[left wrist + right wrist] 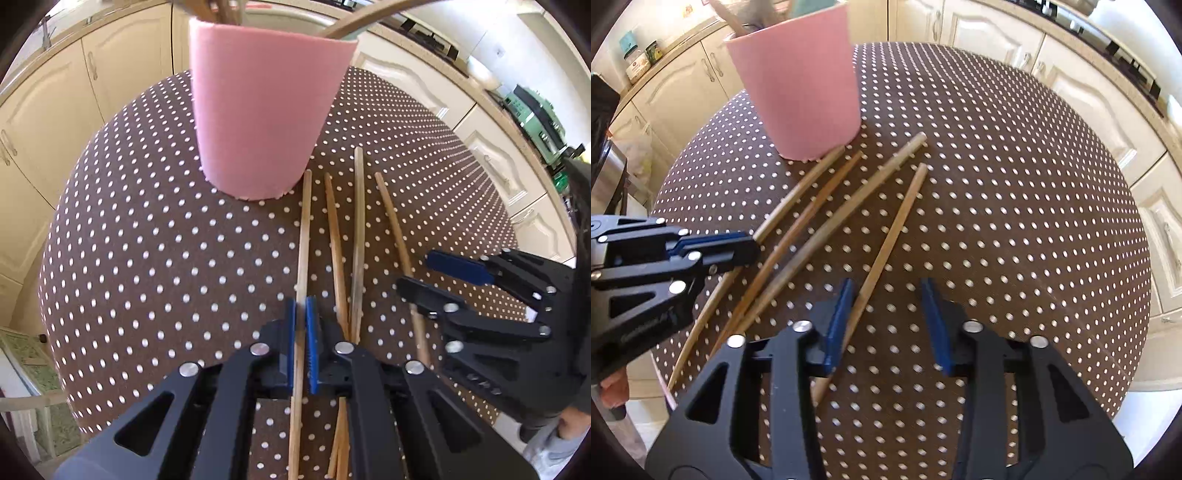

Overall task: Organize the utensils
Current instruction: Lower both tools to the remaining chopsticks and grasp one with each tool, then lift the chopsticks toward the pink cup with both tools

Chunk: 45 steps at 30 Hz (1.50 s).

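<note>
Four thin wooden chopsticks (827, 225) lie fanned on the brown polka-dot table (1015, 221) beside a pink matte cup (262, 110) holding utensils; left gripper (301, 343) clamps the leftmost chopstick (303, 236), right gripper (886, 325) half-open straddling the rightmost chopstick (886, 251), unpinched.

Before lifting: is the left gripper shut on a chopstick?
Shut: the left gripper pads press the leftmost chopstick on both sides.

Black tool (301, 332), blue pads (837, 325)
</note>
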Available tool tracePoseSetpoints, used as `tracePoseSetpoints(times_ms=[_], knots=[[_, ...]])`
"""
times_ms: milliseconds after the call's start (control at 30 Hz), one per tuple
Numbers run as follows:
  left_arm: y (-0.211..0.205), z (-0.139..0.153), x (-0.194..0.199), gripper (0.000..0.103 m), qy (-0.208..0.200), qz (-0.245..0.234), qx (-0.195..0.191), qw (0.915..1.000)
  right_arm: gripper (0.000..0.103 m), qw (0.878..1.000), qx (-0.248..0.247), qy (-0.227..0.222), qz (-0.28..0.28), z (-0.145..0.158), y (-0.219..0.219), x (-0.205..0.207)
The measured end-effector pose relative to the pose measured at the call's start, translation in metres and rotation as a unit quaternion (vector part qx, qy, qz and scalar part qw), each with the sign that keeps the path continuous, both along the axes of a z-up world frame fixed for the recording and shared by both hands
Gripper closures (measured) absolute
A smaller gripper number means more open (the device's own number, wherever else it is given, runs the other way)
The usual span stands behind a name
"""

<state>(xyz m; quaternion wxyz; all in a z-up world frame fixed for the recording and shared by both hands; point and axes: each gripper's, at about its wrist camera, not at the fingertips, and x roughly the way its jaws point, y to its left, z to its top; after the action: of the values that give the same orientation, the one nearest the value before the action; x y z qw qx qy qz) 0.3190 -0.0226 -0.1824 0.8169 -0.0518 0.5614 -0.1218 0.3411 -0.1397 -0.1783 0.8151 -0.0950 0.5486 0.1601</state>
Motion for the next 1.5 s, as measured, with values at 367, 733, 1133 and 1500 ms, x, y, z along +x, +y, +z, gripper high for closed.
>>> tracePoseSetpoints(times_ms=[367,733,1133,1500], knots=[[-0.005,-0.002,0.02,0.095,0.031,0.013,0.014,0.9993,0.071,0.999,0.007,0.039,-0.029,0.005,-0.003,0.051],[-0.007,0.001,0.017,0.098,-0.002,0.003,0.011,0.9999,0.097,0.999,0.03,0.014,-0.031,0.007,-0.006,0.037],[0.016,0.035,-0.064,0.098,-0.147,-0.004,-0.053,0.9878,0.097,0.983,0.149,-0.103,-0.041,0.046,-0.05,-0.032],[0.028,0.08,-0.125,0.098,-0.331,0.002,-0.083,0.9399,0.097,0.929,0.268,-0.251,-0.032,0.104,-0.07,-0.099]])
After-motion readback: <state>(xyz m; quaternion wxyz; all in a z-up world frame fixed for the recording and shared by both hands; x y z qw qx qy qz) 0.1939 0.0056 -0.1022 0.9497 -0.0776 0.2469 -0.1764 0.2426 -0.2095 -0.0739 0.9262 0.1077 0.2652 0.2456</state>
